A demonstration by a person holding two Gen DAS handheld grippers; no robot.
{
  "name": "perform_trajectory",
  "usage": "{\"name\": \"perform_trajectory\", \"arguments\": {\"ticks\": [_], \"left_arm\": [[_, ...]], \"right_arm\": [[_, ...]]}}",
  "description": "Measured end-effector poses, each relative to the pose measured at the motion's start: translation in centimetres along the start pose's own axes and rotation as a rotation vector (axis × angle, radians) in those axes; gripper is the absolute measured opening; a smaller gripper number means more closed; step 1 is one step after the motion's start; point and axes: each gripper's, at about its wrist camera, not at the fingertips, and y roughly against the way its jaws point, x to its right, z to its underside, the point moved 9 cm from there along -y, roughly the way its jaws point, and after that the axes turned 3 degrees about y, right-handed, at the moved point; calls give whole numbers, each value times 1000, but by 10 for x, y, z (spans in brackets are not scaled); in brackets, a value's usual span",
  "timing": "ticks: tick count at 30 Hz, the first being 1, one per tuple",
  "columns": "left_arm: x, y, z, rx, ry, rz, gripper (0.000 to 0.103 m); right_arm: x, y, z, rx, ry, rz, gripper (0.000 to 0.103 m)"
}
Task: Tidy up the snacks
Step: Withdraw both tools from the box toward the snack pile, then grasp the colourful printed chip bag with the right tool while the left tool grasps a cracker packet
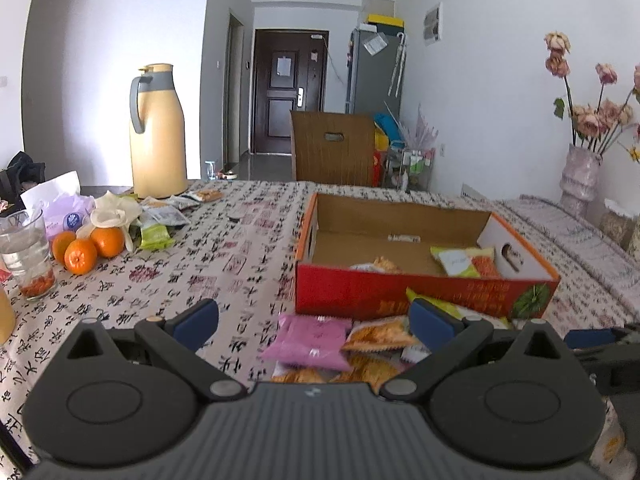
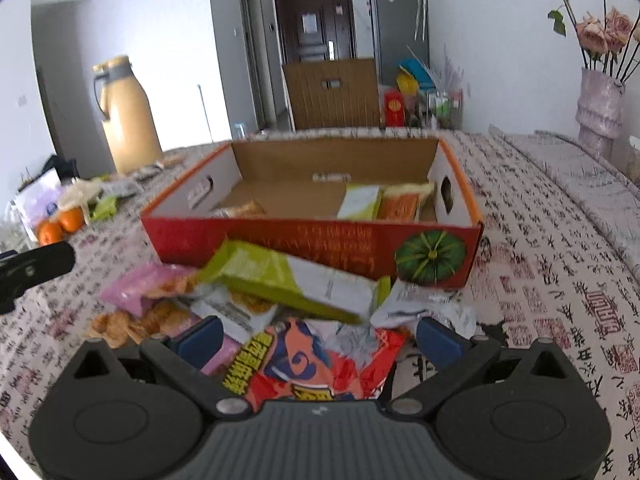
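A red cardboard box (image 1: 360, 292) (image 2: 280, 240) stands open on the table with a few snack packets inside (image 1: 466, 261) (image 2: 384, 200). A pile of snack packets lies in front of it: a pink packet (image 1: 310, 342), orange ones (image 1: 378, 334), a green and white packet (image 2: 288, 284) and a red packet (image 2: 316, 364). My left gripper (image 1: 314, 320) is open above the pink and orange packets. My right gripper (image 2: 318, 338) is open over the red packet, holding nothing.
A yellow thermos jug (image 1: 158, 132) stands at the far left. Oranges (image 1: 86, 250), a glass (image 1: 26, 256), tissue and more packets (image 1: 160, 220) lie on the left. A flower vase (image 1: 580, 178) stands far right. A wooden chair (image 1: 334, 148) is behind the table.
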Motion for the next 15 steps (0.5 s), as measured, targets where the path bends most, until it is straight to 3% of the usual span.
{"name": "perform_trajectory", "arguments": {"ticks": [6,15], "left_arm": [[-7,-6,17,-44,2,3,103],[-13,-12,29,-80,17,0,103]], "right_arm": [[2,-16,16,-67,-27,4,103],[2,-20,31,-83,-13,-4,81]]}}
